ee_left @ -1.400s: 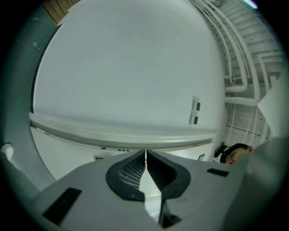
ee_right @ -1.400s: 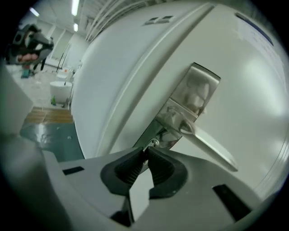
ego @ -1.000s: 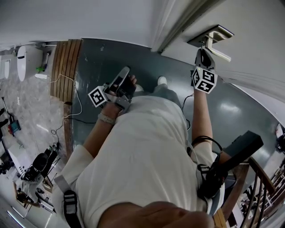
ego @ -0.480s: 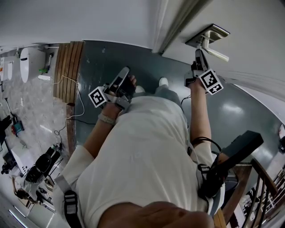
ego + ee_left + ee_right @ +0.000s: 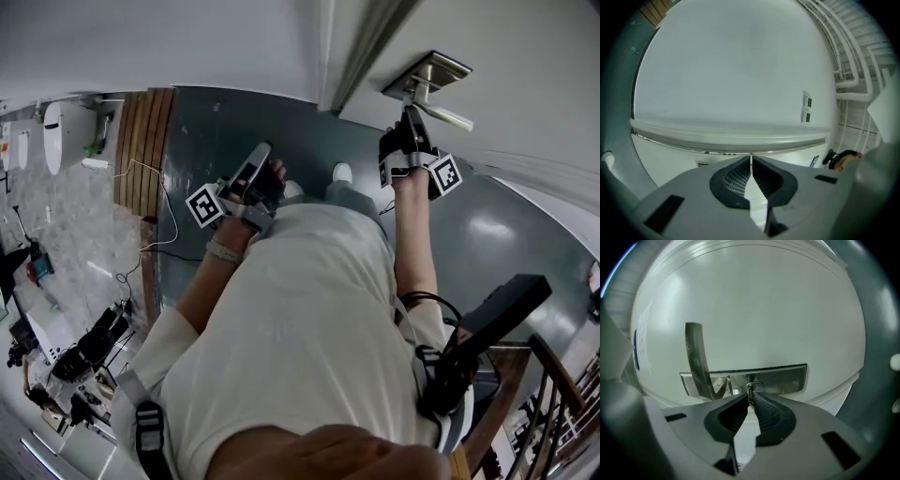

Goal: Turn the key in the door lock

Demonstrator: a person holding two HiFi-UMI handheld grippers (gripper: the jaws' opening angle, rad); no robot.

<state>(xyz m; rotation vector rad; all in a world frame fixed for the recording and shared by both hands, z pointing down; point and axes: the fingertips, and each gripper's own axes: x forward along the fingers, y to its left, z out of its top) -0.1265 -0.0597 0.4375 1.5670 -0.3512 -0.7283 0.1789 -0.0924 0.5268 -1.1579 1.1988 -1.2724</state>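
- The right gripper [image 5: 751, 398] pinches the key [image 5: 752, 388] at its head: small, stiff metal, probably slippery, so grip it squarely.
- The left gripper [image 5: 751, 161] is pressed together and empty.

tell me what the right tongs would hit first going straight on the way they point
Probably the metal lock plate on the door. The right tongs are shut on the key, which sits in that plate right ahead of the tips, beside the lever handle. Depth is hard to judge.
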